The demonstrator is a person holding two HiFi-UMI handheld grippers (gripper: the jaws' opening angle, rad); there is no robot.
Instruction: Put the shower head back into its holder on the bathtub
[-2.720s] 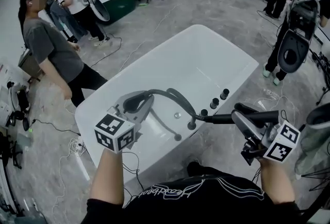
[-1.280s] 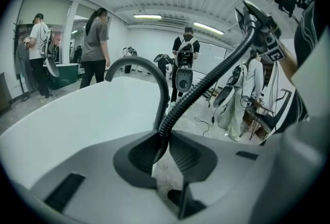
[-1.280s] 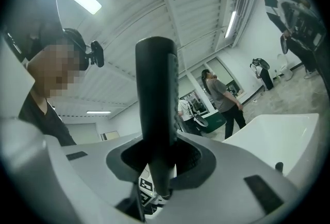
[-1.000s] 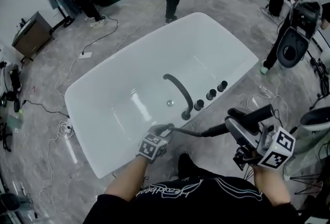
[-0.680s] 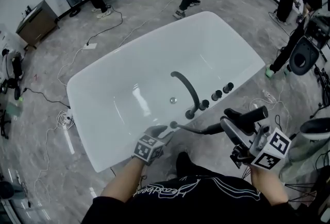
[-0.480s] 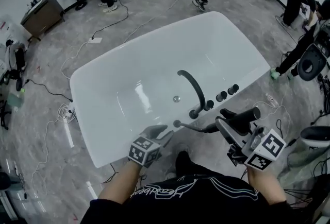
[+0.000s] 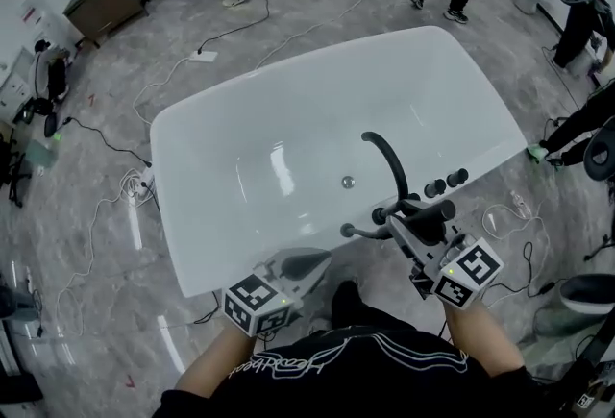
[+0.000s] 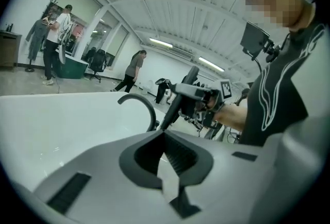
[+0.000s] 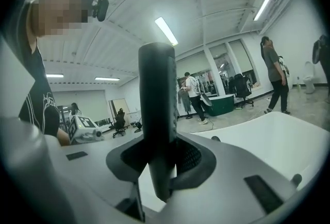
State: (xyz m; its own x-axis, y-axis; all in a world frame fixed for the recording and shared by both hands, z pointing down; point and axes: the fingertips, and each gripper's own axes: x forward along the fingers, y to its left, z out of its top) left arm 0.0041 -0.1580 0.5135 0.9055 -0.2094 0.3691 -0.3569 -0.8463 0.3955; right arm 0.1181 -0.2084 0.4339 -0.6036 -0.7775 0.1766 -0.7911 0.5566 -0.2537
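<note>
Since the earlier frame the left tongs [image 7: 318, 258] have come off the hose [image 7: 359, 233] and pulled back to the near rim of the bathtub [image 7: 288, 118]. Their jaws have just been closing and now sit fully together with nothing between them. The right tongs [image 7: 420, 224] have swung in from the right and dropped toward the fittings. Their jaws stand wide and clamp the shower head [image 9: 157, 99] across its handle. It stands upright between the pads in the right gripper view.

Shower head is just near of the knobs [image 7: 447, 183] and right of the spout [image 7: 386, 155] base, over the near rim, not seated yet.

Step in hand, my read: line up and insert.
- Holder is probably the socket where the hose meets the rim, left of the tongs; can't confirm from here.
- Get the handle axis in line with the socket before lowering, tail end first.
- Let hose slack feed back, don't let it kink or lever the head sideways.
- Open only once it bears on the socket; the left tongs are free to steady the hose.

Materials:
- tub: glossy white, smooth, rounded-rectangle, slippery rim
- shower head: slim round stick, dark matte, rigid; can roll in the pads
- hose: dark, flexible, holds a curve
- spout: dark matte arch; knobs are short round studs
- pads: dark, ribbed, in grey plastic bodies
</note>
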